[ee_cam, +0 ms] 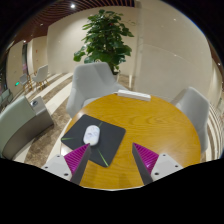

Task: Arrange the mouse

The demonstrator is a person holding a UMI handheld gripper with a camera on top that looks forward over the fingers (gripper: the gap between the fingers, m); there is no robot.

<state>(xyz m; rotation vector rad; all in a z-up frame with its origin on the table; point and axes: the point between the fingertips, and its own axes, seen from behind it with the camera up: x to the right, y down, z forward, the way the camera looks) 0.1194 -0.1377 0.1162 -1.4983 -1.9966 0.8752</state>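
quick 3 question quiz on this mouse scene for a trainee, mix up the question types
1. True or false: the white mouse lies on the dark mouse pad.
2. The round table is: A glass, B wooden, C black metal.
3. Fill in: the gripper is ____, holding nothing.

Key: 1 true; 2 B; 3 open. The mouse sits just ahead of the left finger, not between the fingers. A potted plant and grey chairs stand beyond the table.

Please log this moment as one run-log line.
tongs: open, empty | white mouse: on dark mouse pad, ahead | round wooden table
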